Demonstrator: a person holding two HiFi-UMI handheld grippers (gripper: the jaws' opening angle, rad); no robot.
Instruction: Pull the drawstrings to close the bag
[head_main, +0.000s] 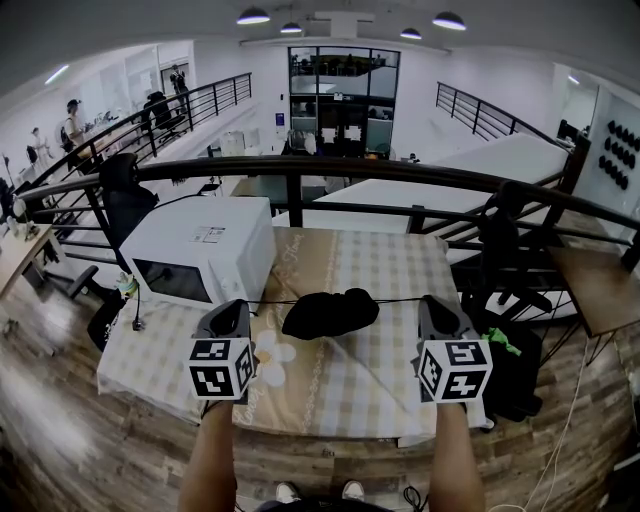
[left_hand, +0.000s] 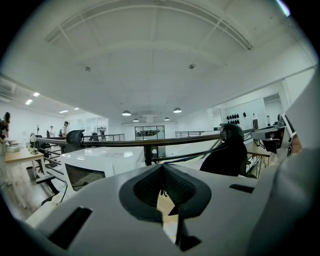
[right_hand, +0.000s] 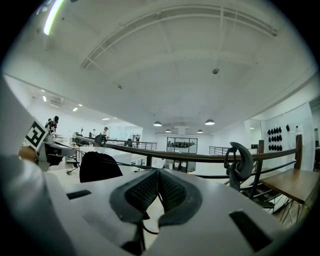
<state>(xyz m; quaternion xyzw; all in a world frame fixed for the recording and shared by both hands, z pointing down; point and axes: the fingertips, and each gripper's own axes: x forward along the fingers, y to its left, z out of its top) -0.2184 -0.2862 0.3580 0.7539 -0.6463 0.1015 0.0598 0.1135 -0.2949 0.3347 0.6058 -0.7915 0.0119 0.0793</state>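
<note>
Pinching with fully closed jaws, the left gripper (head_main: 232, 305) holds the taut left drawstring (head_main: 268, 301). The right gripper (head_main: 432, 303) likewise holds the right drawstring (head_main: 398, 299). A black bag (head_main: 330, 312) sits midway between them over a checked tablecloth (head_main: 380, 370).

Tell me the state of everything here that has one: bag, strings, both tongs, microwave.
Bag: bunched, mouth drawn in.
Drawstrings: taut, out to both sides.
Left tongs: shut on a drawstring.
Right tongs: shut on a drawstring.
Microwave: door closed.
</note>
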